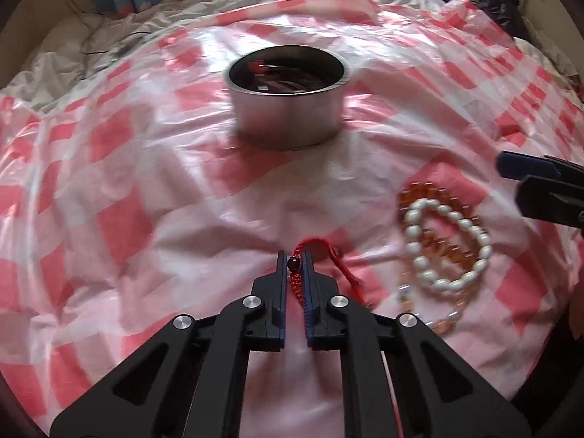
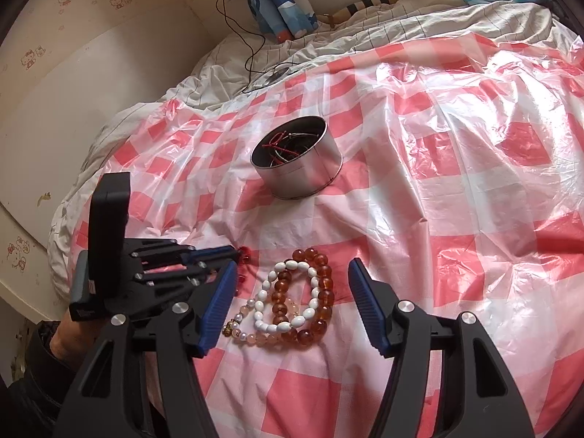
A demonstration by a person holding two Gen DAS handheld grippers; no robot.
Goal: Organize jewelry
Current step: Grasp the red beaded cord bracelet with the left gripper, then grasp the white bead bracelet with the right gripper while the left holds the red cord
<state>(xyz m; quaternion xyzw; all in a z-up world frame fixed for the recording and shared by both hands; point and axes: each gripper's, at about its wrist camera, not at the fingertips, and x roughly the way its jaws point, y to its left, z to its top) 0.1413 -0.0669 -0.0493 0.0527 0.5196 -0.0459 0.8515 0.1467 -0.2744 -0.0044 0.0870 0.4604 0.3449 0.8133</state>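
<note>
Where blur smears it, tin contents perhaps cords.

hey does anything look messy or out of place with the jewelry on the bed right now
Yes. The white bead bracelet, amber bead bracelet and a pale pink strand lie piled on each other on the checkered plastic sheet, not in the metal tin. Nothing looks broken.
</note>
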